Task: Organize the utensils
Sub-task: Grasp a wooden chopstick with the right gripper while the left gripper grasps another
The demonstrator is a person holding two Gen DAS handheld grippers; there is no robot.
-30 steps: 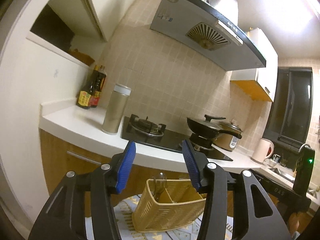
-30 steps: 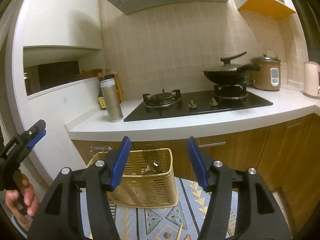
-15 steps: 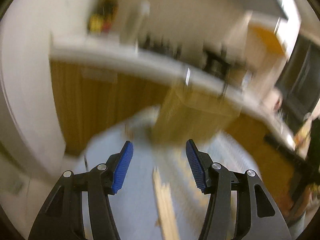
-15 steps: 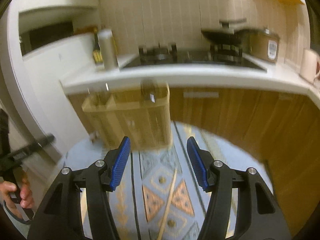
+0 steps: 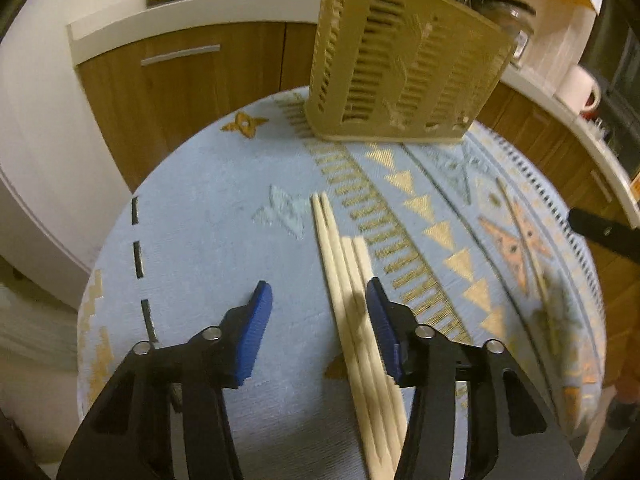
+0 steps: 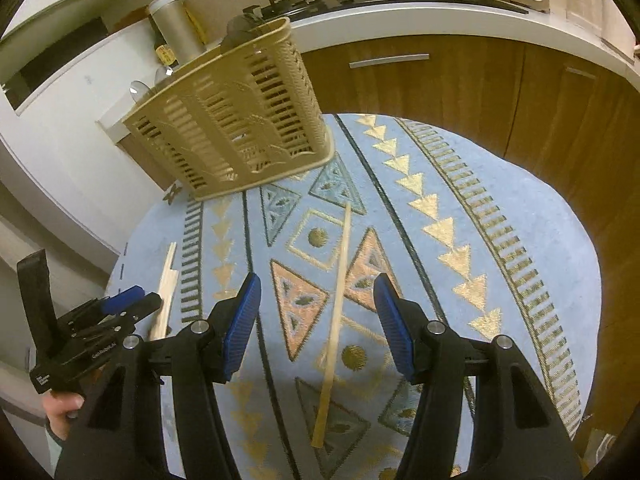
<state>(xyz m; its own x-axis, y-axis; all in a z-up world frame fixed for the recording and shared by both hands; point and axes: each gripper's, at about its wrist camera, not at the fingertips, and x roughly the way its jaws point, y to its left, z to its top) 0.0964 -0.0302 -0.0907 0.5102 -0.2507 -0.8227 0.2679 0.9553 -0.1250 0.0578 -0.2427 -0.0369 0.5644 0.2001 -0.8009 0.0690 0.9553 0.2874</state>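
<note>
Down low now — both grippers angled at chopsticks on the blue patterned cloth

Only the left wrist view shows the bundle of pale chopsticks close up: lying flat, long axis running away toward the slotted utensil basket, tips pointing at it, thick ends just beside the inner face of the left gripper's right finger; its jaws have just been narrowing yet grip nothing. The right wrist view alone shows spoon bowls poking above the basket, and a single chopstick lying lengthwise between the right gripper's spread, untouching jaws, pointing at the basket — the left gripper sits near the cloth's left edge. Bare cloth spreads wide to the right, wooden cabinets beyond
</note>
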